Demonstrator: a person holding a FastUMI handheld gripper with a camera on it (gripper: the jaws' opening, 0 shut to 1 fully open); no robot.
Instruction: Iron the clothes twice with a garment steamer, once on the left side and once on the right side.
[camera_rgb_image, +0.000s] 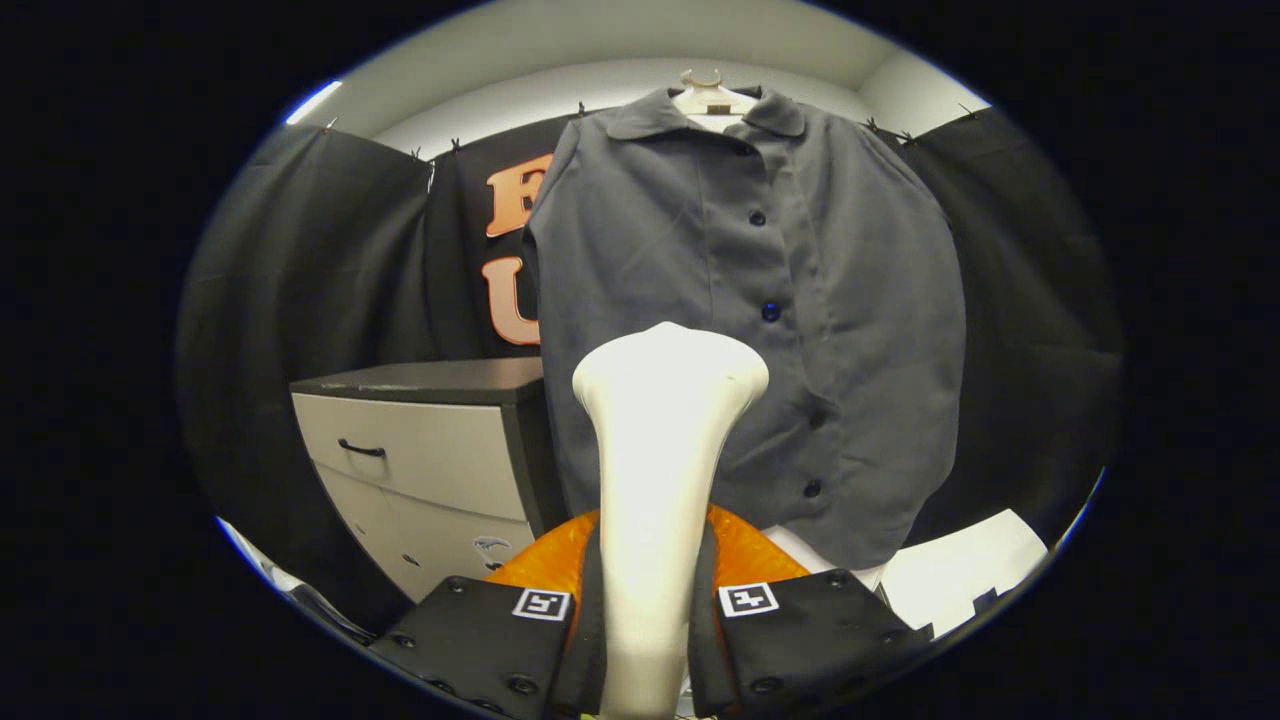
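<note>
Clamping the white garment steamer (655, 480) by its slim handle, the two black fingers (505, 640) press on it from either side, so the gripper (648, 640) is closed on the tool. The steamer stands upright between them, its handle rising toward 12 o'clock and flaring into a broad, rounded head. An orange rounded part (745, 555) shows just behind the handle, low down, between the finger bases; what it belongs to cannot be told.

Beyond the steamer head hangs the grey shirt (750, 300), buttoned down the front with dark buttons, its collar on a pale hanger (712, 98) at 12 o'clock. The steamer head overlaps the shirt's lower front, a little to the 9 o'clock side of the button line; whether the head touches the cloth cannot be told.

At 9 o'clock from the steamer stands a drawer cabinet (430, 460) with a dark top, pale drawer fronts and a dark handle, just beside the shirt's hem. At 4 o'clock, under the shirt's lower edge, lies a white surface (960, 575).
</note>
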